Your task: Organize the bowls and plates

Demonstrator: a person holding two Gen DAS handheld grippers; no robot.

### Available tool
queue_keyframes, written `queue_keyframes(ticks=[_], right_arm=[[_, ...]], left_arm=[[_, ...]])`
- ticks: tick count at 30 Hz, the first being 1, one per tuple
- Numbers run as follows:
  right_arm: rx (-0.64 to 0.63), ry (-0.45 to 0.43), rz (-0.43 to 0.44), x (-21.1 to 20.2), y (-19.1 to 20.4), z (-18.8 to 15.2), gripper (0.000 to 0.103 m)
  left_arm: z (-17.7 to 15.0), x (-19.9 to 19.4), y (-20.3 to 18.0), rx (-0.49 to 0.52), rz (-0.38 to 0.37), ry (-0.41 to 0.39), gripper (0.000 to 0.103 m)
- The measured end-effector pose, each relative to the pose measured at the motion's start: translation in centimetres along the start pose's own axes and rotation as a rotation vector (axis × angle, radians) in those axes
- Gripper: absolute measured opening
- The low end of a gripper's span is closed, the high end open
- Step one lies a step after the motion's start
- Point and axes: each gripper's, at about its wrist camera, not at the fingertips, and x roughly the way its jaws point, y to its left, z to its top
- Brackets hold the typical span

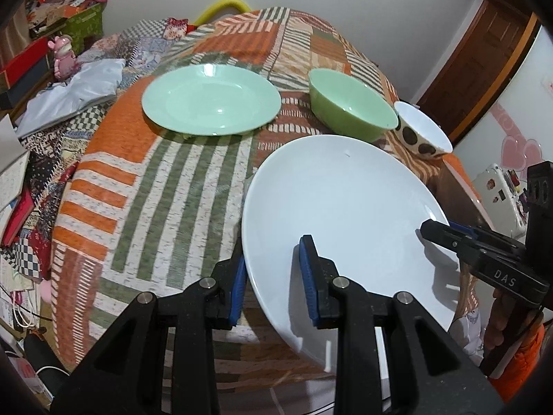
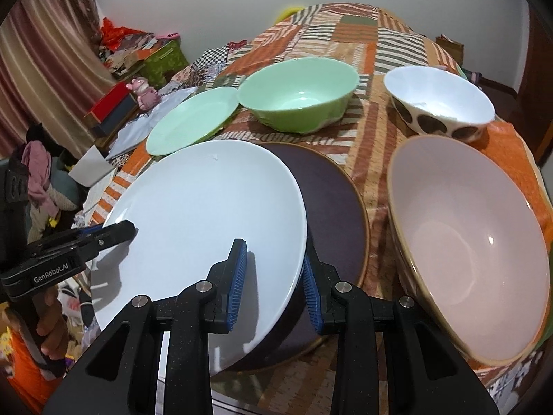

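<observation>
White plate (image 2: 207, 214), raised over the table's (image 1: 155, 186) near edge, is clamped at opposite rims by the left gripper (image 1: 273, 276) and right gripper (image 2: 273, 283), overlapping a dark plate (image 2: 331, 207); green bowl (image 2: 297, 100) sits farther back.

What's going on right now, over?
Left gripper and right gripper both shut on large white plate. Plate lifted, overlapping dark purple plate. Pink bowl close right.

white plate (image 2: 207, 214), mint-green plate (image 1: 211, 100) and bowl (image 2: 299, 95), brown-spotted white bowl (image 2: 439, 103), dark purple plate (image 2: 331, 207), orange-green striped cloth (image 1: 152, 186).
</observation>
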Motion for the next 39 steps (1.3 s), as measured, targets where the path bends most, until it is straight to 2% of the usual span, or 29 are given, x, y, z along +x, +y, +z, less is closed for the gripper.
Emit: queue_keyframes(ticks=[25,31,39], right_arm=[[0.089,-0.028,-0.008,-0.3,-1.7,-1.0,0.028],[0.102,-0.047,-0.009,-0.8,-2.1,-1.1,0.028],[0.106,-0.056,0.001,-1.3,-2.5,-1.3,0.024]], left_arm=[[1.9,3.0,-0.9,0.026,0.007,0.021,0.028],[2.6,3.9,-2.0,0.075,0.057,0.010,0.028],[3.0,4.7,-2.5,0.093,0.071,0.016,0.028]])
